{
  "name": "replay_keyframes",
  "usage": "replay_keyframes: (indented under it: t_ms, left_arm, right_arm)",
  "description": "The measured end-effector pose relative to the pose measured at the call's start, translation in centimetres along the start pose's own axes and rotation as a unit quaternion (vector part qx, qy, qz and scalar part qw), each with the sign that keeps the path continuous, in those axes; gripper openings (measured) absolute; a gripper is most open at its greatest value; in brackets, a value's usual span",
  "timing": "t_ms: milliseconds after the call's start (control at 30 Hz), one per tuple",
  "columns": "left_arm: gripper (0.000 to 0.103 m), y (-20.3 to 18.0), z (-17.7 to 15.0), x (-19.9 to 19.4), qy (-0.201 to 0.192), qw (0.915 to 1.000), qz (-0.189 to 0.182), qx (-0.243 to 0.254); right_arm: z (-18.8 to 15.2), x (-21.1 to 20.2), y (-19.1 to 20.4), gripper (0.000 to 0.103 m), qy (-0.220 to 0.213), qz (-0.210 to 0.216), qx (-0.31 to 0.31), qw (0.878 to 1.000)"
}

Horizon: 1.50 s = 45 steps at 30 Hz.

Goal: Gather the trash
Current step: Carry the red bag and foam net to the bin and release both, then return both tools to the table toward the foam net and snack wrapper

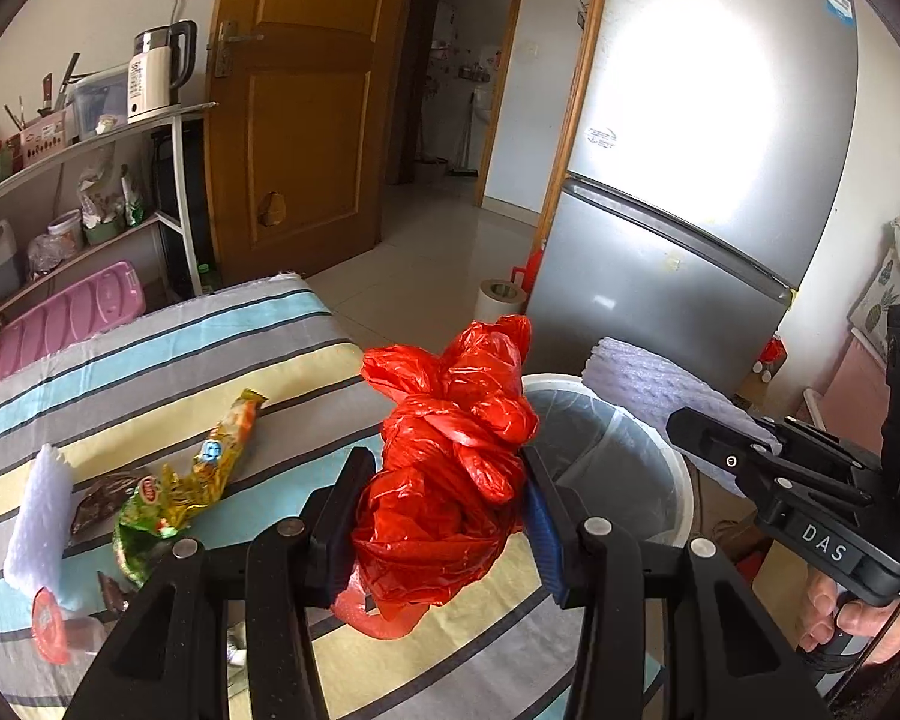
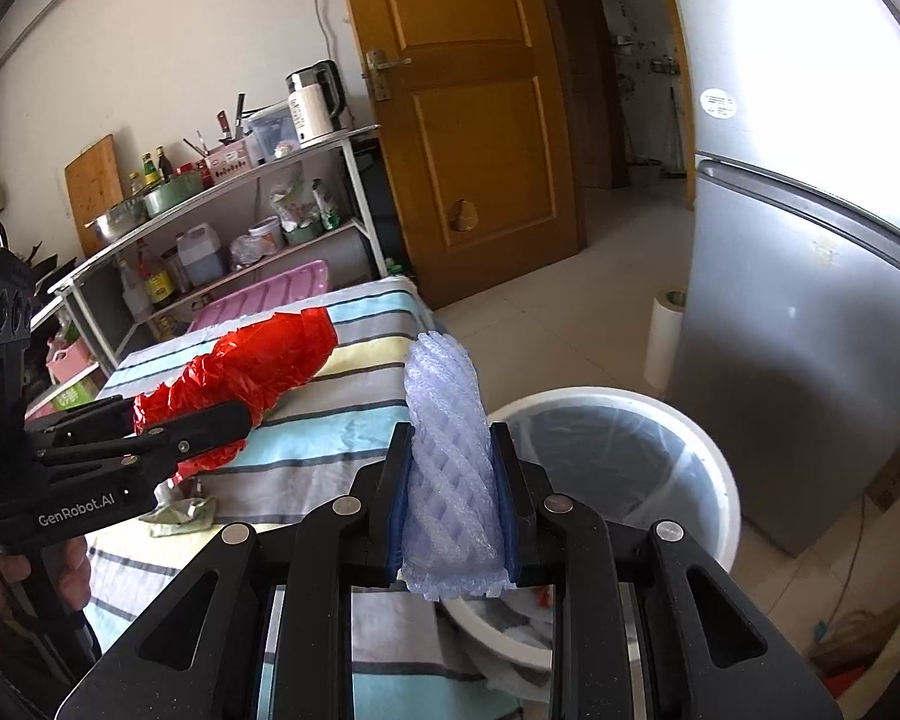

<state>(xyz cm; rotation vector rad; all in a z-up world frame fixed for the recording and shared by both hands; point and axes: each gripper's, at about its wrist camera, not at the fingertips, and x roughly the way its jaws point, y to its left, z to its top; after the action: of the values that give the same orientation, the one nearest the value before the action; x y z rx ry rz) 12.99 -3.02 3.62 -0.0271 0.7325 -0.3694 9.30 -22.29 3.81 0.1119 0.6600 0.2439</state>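
Presently the striped bedcover (image 1: 150, 360) is seen stretching across the left of both views, with the white lined bin (image 2: 678, 420) standing just beside its edge, in front of the silver fridge (image 1: 690, 180). The step in hand is judged to be the carrying of two pieces of trash to that bin. A crumpled red plastic bag (image 1: 450, 450) is clamped between the jaws of the left gripper (image 1: 447, 504), at the edge of the bed beside the bin's rim. A lilac foam fruit net (image 2: 450, 450) is pinched upright in the right gripper (image 2: 450, 492), nearer the bin mouth. Both loads are best brought fully over the opening before either grip is released, since the light bag could drift or catch on the rim. Smaller trash is left on the cover: a yellow-green snack wrapper (image 1: 204, 468) and a second foam net (image 1: 39, 522).
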Motion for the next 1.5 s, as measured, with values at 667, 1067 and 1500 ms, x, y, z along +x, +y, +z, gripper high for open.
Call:
replay_keyframes:
  t_ms: [667, 1067, 1500]
  left_arm:
    - [0.049, -6.6, -0.5, 9.9, 0.071, 0.9960, -0.017, 0.052]
    - [0.053, -5.6, -0.5, 8.6, 0.056, 0.9976, -0.004, 0.040]
    - [0.053, -0.9, -1.1, 3.1, 0.018, 0.9994, 0.028, 0.002]
  right_arm:
    - [-2.7, 4.2, -8.6, 0.027, 0.068, -0.115, 0.046, 0.990]
    - [-3.1, 3.9, -8.8, 0.051, 0.066, -0.115, 0.058, 0.989]
    - [-2.2, 2.3, -4.6, 0.051, 0.031, -0.085, 0.045, 0.995]
